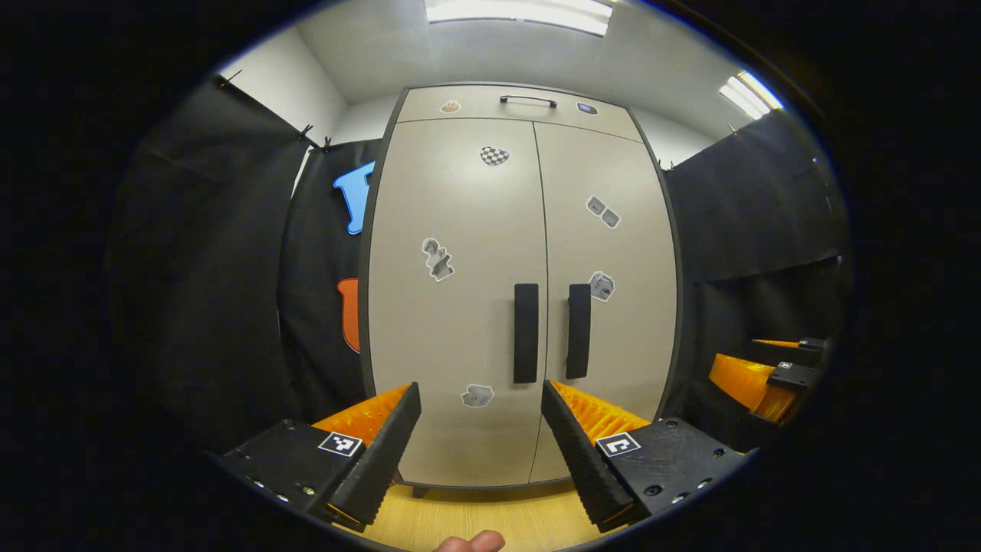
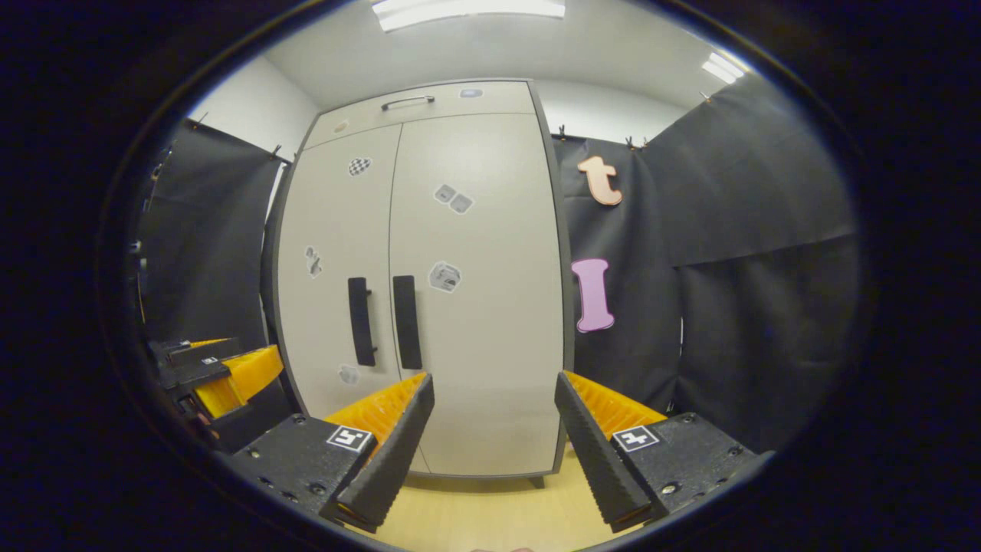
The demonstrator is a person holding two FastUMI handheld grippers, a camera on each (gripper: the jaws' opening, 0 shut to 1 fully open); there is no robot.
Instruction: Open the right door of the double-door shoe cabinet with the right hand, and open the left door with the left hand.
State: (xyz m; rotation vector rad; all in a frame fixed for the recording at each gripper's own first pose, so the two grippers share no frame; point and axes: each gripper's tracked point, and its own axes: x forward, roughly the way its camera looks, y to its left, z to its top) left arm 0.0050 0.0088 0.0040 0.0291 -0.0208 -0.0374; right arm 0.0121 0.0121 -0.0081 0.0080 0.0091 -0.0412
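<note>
1. Left gripper view: my left gripper [image 1: 481,399] is spread wide with nothing between the fingers, held back from the shoe cabinet [image 1: 521,291]. Both doors are closed. The left door [image 1: 452,307] carries its left handle [image 1: 526,333] hard against the centre seam, and the right handle [image 1: 579,330] sits just across the seam on the right door [image 1: 613,261]. Off at the cabinet's right edge I see my right gripper [image 1: 774,368], also clear of it.

2. Right gripper view: my right gripper [image 2: 494,395] is likewise spread and empty, aimed at the lower part of the right door [image 2: 475,291], right of the right handle [image 2: 407,322]. The floor [image 2: 490,506] runs under the cabinet's bottom edge.

3. I judge the task is at its start: approach, nothing opened. Next I should bring the right gripper left and forward onto the right handle, close on it, and pull.
</note>
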